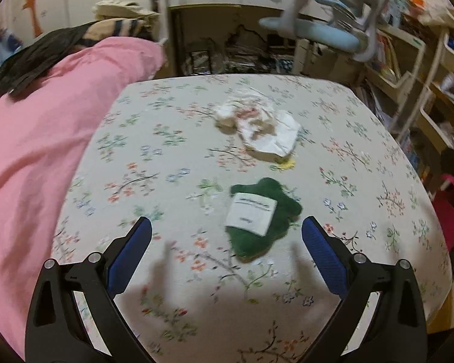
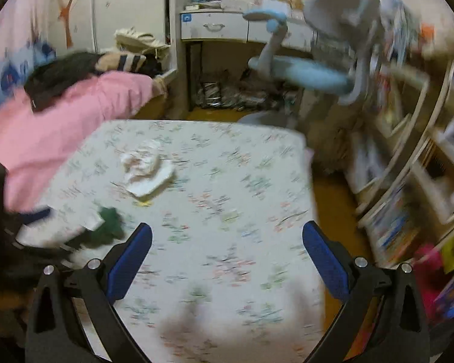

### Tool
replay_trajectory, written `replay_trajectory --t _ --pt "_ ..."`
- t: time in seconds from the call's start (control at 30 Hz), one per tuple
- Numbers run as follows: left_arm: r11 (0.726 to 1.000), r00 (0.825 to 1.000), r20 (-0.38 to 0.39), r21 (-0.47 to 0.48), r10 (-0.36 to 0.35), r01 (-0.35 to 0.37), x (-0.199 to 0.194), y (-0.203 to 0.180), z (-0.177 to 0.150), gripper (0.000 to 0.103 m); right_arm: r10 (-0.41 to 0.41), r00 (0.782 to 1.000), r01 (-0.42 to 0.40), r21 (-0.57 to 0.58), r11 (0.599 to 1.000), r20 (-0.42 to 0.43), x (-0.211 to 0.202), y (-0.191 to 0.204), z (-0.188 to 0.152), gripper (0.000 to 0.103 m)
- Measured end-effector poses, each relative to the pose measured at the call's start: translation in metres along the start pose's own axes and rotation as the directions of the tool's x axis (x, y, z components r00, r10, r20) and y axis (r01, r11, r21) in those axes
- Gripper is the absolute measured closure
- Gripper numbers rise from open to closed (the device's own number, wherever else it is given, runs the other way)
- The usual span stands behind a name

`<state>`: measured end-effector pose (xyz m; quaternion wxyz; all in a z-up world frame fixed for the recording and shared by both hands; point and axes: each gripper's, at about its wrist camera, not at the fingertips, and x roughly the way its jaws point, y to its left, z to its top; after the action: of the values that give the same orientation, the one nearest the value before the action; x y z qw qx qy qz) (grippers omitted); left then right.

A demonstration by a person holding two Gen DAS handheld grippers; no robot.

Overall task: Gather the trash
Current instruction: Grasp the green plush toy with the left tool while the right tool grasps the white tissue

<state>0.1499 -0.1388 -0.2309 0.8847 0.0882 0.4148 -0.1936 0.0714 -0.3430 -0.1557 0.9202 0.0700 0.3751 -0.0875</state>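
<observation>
Lying crumpled, white paper [image 1: 258,127], fuzzy green pouch [image 1: 261,216]

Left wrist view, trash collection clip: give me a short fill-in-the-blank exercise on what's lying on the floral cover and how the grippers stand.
1. The green item lying nearest the left gripper carries a ____ label.
2. Beyond it lies a crumpled white paper wrapper, on the ____-patterned cover.
3. Both the left gripper and the right gripper have their jaws ____, holding nothing.
4. The bedding bunched at the left is ____.

Missing words: white; floral; open; pink

pouch [image 1: 258,216] before, seemingly touching nothing, wrapper [image 1: 264,128]
</observation>
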Motion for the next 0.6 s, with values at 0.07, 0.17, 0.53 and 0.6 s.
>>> replay_trajectory --t 0.07,0.17,0.53,0.6 --pt "1.0 1.0 -0.003 0.029 -0.006 0.006 0.007 -0.008 0.002 0.007 0.012 1.0 -0.012 0.015 1.0 0.002 0.002 -0.002 0.0 0.007" --pt "0.999 1.0 -0.015 0.045 -0.024 0.025 0.02 -0.013 0.005 0.008 0.027 1.0 -0.027 0.06 0.998 0.001 0.006 -0.006 0.001 0.007" --pt "0.987 0.993 -0.063 -0.126 -0.104 0.096 0.017 0.037 0.021 0.063 0.122 0.992 -0.123 -0.094 0.988 -0.012 0.081 0.052 0.052 0.007" --pt "0.987 0.996 -0.066 -0.151 -0.058 0.047 0.014 0.049 0.023 0.062 0.142 0.989 -0.147 -0.104 0.984 -0.048 0.11 0.072 0.065 0.007"
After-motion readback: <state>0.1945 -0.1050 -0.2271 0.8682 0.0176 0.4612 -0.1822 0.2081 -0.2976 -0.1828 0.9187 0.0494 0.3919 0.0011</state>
